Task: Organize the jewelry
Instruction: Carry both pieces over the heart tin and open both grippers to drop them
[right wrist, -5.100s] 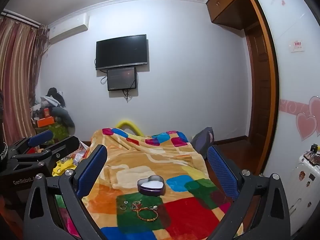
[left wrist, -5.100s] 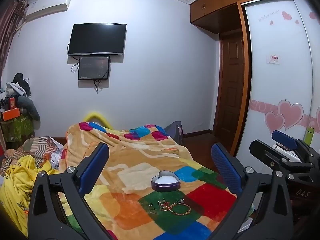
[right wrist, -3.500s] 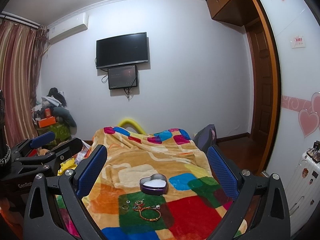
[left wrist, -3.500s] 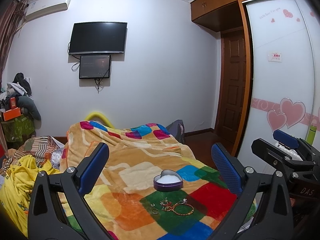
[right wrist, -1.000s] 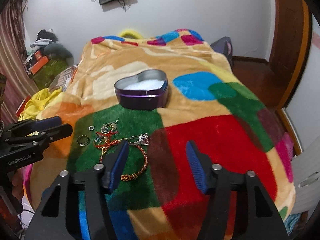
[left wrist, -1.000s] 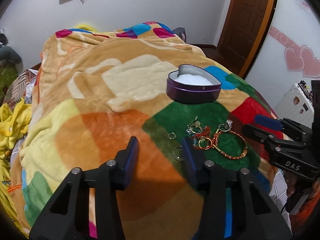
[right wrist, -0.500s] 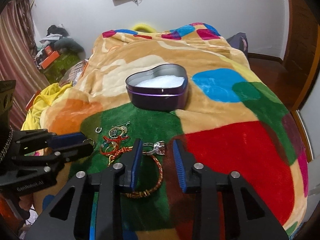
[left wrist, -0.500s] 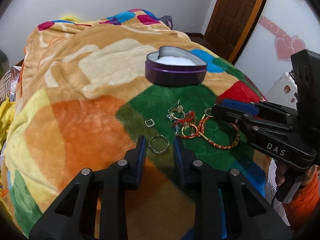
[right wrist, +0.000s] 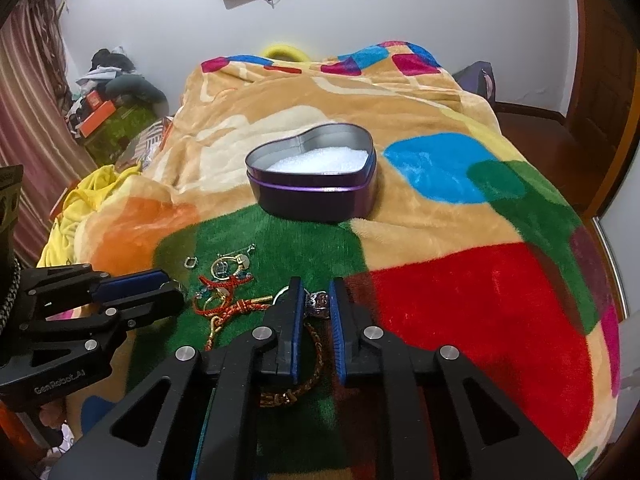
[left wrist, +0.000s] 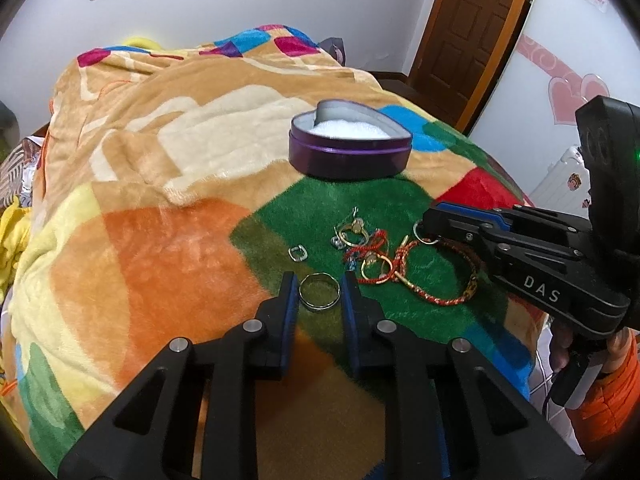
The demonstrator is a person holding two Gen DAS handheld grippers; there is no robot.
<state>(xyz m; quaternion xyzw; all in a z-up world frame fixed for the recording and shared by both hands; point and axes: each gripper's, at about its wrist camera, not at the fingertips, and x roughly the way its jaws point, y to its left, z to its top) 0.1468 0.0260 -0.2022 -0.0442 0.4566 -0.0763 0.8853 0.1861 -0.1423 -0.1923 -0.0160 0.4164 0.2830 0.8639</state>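
On a green patch of the blanket (left wrist: pixel 160 248) lies a plain metal ring (left wrist: pixel 319 292). My left gripper (left wrist: pixel 319 282) has its jaws closing around it, and both pads look to touch its rim. In the right wrist view my right gripper (right wrist: pixel 316 288) is closing its jaws on a jewelled silver ring (right wrist: pixel 318 302) that fills the narrow gap. Between the two grippers lies a tangle of red cords and gold rings (left wrist: pixel 372 248), with a braided bracelet (left wrist: pixel 448 300) beside it. An open purple heart-shaped tin (right wrist: pixel 316 196) with white lining sits just beyond.
A small silver buckle (left wrist: pixel 298 253) lies left of the tangle. The bed drops off to the right, towards a wooden door (left wrist: pixel 472 20) and a white suitcase (left wrist: pixel 568 172). Yellow cloth (right wrist: pixel 84 196) is heaped at the left. An orange sleeve (left wrist: pixel 612 380) holds the right gripper.
Both grippers tipped down from the room to the blanket and came close to the jewelry. Their jaws narrowed from wide apart to around one ring each.
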